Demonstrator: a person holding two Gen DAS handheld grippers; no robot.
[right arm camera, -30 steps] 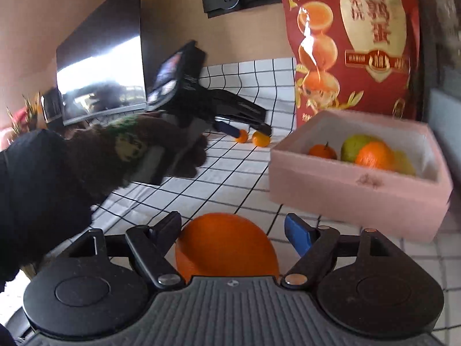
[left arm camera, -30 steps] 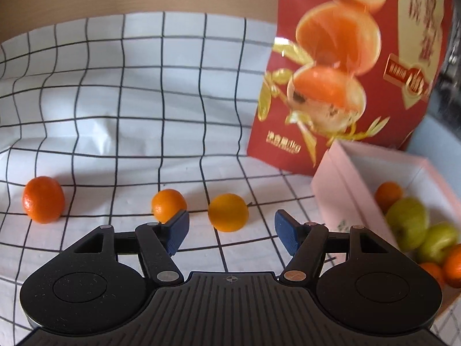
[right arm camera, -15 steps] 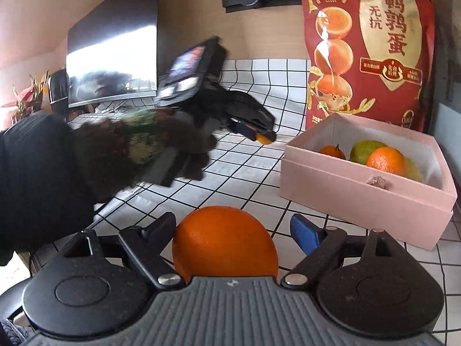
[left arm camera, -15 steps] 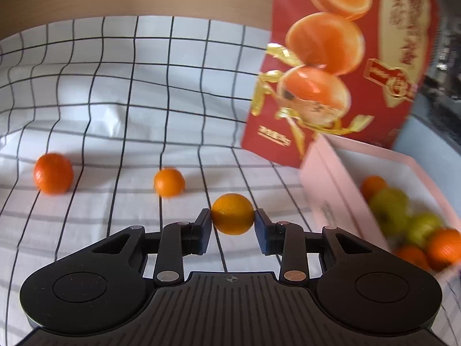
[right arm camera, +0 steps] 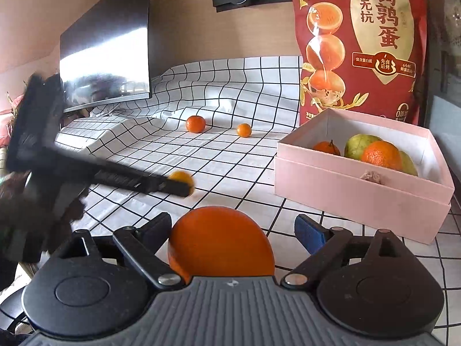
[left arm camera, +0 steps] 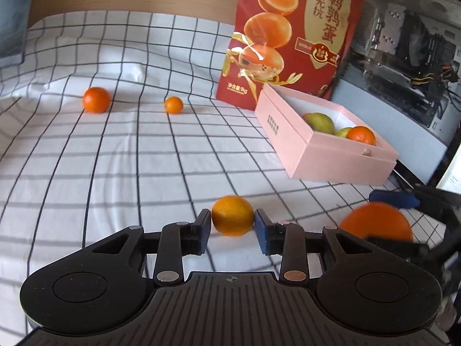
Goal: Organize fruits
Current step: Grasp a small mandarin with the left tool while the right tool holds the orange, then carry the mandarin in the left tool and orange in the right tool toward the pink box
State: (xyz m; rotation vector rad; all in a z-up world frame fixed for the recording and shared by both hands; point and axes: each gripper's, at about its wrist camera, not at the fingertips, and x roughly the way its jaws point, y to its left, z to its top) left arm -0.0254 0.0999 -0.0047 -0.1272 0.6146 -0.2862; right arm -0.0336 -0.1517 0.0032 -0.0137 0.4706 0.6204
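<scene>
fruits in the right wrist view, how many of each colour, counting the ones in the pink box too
orange fruits: 6
green fruits: 2
total: 8
</scene>
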